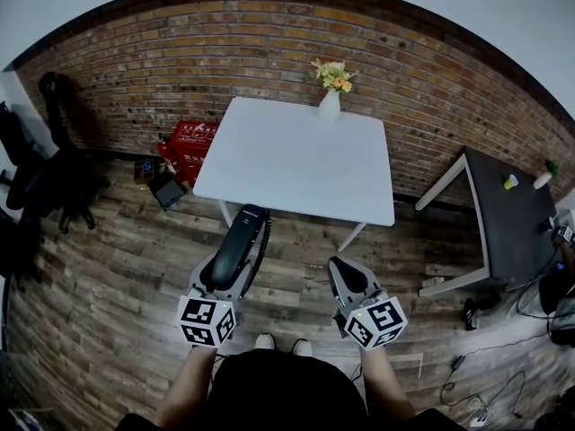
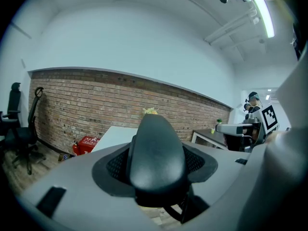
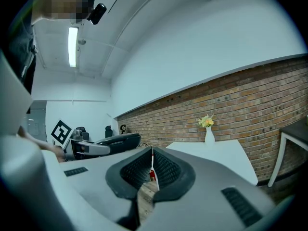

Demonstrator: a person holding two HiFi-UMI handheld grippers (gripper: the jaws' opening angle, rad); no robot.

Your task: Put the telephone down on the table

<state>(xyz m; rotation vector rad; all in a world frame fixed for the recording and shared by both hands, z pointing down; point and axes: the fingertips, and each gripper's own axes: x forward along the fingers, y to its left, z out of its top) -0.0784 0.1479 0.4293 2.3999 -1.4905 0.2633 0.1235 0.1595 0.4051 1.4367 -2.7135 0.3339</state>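
A black telephone handset (image 1: 238, 243) sticks out forward from my left gripper (image 1: 229, 272), whose jaws are shut on its sides; a coiled cord (image 1: 264, 248) runs along its right. In the left gripper view the handset (image 2: 156, 146) fills the gap between the two black pads (image 2: 115, 165). It hangs over the wooden floor, short of the white table (image 1: 296, 164). My right gripper (image 1: 343, 266) is beside it, shut with nothing in it; its pads (image 3: 166, 170) meet. From the right gripper view the handset (image 3: 115, 141) shows at the left.
A white vase with yellow flowers (image 1: 330, 102) stands at the table's far edge, against the brick wall. A red box (image 1: 190, 142) lies left of the table, a black office chair (image 1: 49, 182) farther left, a dark side table (image 1: 508, 223) at the right, cables (image 1: 485, 393) on the floor.
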